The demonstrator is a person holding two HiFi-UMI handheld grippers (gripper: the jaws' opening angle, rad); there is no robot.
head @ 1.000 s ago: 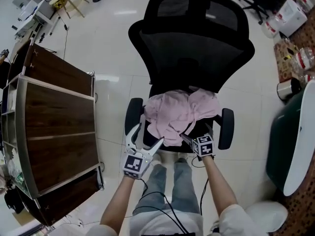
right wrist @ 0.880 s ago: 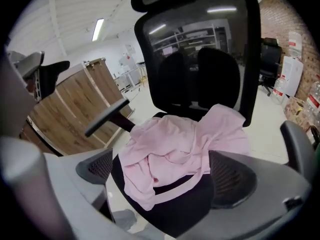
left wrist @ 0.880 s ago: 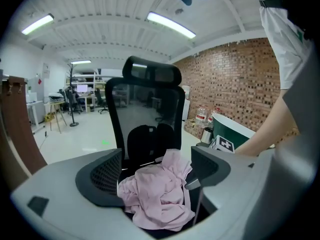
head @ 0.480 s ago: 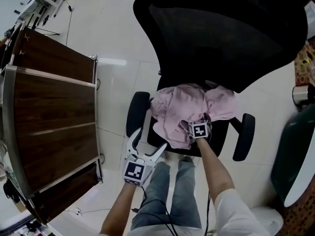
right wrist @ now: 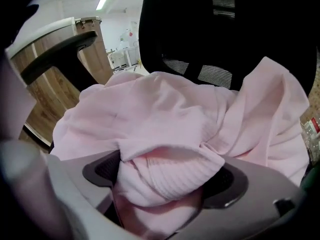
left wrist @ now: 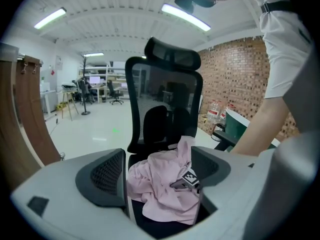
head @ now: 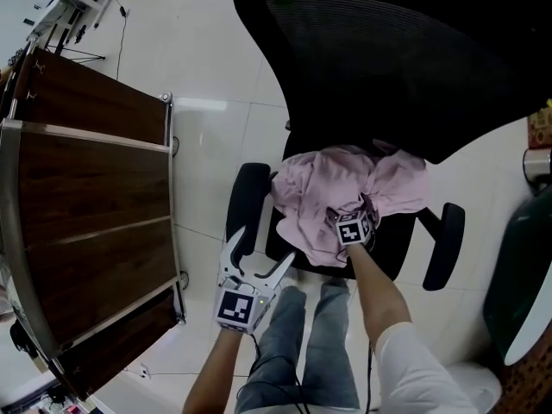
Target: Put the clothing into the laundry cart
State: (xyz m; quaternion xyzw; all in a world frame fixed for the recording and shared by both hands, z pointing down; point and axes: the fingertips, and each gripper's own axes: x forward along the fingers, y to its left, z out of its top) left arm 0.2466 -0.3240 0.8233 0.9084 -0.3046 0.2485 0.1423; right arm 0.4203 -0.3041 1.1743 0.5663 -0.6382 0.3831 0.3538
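Note:
A crumpled pink garment [head: 323, 188] lies on the seat of a black office chair [head: 388, 67]. My right gripper [head: 349, 208] points down into its near edge, fingertips buried in the cloth. In the right gripper view a ribbed fold of the garment [right wrist: 165, 171] fills the gap of the right gripper [right wrist: 167, 181]. Its jaws have just been closing but still stand wide. My left gripper [head: 261, 247] hangs open and empty at the seat's front left corner. The left gripper view looks past the left gripper [left wrist: 159, 176] at the garment [left wrist: 155, 194] and the right gripper's marker cube [left wrist: 189, 178].
A wood-panelled unit with a metal frame [head: 86, 197] stands close on the left. The chair's armrests [head: 246, 201] flank the seat, and its tall backrest rises behind. A dark green bin [head: 526, 266] is at the right. The person's legs [head: 302, 335] touch the seat front.
The right gripper has dropped onto the garment and sunk into its near edge. The left gripper has lowered a little beside the seat's front corner. The head camera has leaned in closer.

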